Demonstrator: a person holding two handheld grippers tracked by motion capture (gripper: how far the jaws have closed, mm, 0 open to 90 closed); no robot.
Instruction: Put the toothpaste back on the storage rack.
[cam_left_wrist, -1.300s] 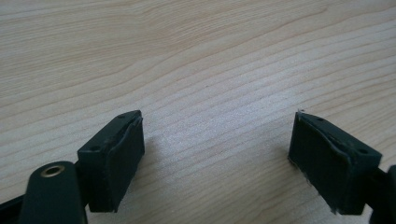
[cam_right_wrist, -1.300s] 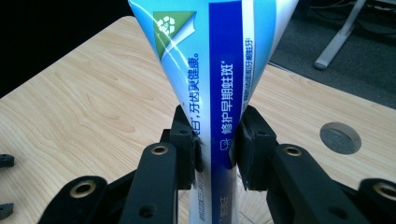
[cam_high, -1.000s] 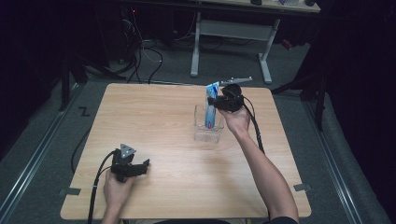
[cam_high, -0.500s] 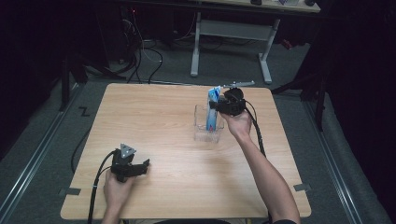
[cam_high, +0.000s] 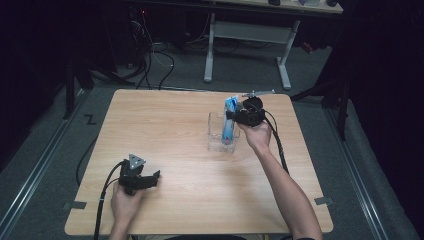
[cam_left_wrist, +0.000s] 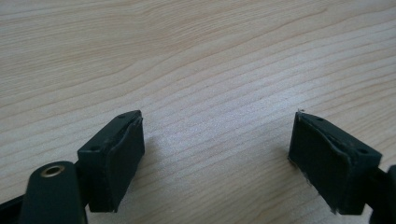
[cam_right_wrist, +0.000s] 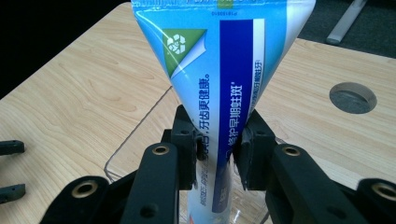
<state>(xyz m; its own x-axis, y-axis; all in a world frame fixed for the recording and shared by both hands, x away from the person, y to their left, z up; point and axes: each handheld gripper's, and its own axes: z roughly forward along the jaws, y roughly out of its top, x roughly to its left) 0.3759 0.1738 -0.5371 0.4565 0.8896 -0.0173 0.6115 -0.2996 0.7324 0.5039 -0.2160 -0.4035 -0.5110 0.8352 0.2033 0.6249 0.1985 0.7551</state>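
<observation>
The tube's (cam_right_wrist: 224, 84) crimped top runs off the upper edge; its lower end is hidden behind the right gripper (cam_right_wrist: 217, 149).

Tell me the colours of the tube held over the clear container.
The tube is light blue and white with a dark blue stripe and a green corner flap, clearest in the right gripper view.

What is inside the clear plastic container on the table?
A blue toothpaste tube stands in the clear container, pinched by the right gripper. Its lower end is blurred, so nothing more can be told.
</observation>
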